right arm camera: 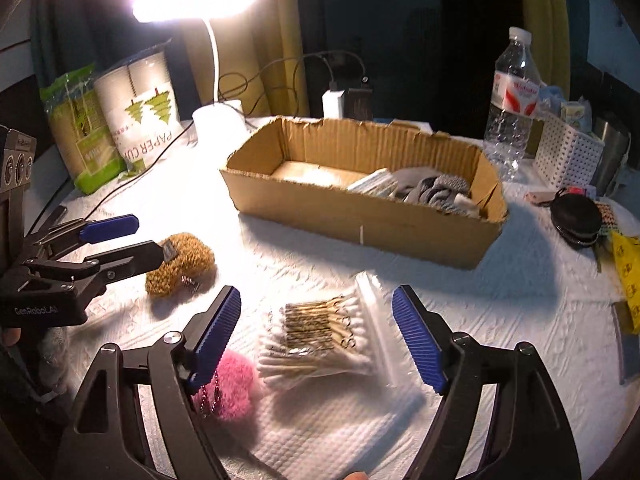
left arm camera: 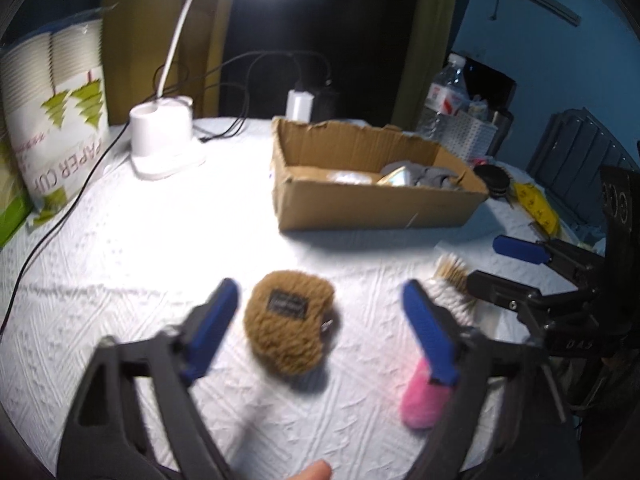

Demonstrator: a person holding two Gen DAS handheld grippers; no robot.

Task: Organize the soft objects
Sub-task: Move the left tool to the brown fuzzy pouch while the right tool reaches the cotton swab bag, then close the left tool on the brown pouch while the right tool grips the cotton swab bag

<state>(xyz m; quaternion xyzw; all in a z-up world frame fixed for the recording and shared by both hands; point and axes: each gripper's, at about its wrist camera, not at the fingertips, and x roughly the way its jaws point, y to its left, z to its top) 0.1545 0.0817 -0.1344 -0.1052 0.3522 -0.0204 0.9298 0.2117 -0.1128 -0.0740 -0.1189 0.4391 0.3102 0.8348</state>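
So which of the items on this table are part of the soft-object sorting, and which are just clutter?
Part of the job:
- brown plush
- pink plush
- cotton swab bag
- cardboard box

Just lying about:
- desk lamp
- paper cup pack
- water bottle
- white basket

Both grippers tilt downward over the white tablecloth (left arm camera: pixel 140 240), side by side. The left gripper (left arm camera: pixel 320 320) stands with jaws spread wide, pads pressing nothing. The right gripper (right arm camera: pixel 316 332) is likewise spread wide, gripping nothing.

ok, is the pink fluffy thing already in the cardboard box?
No, the pink fluffy thing lies on the white cloth by the right gripper, well short of the cardboard box.
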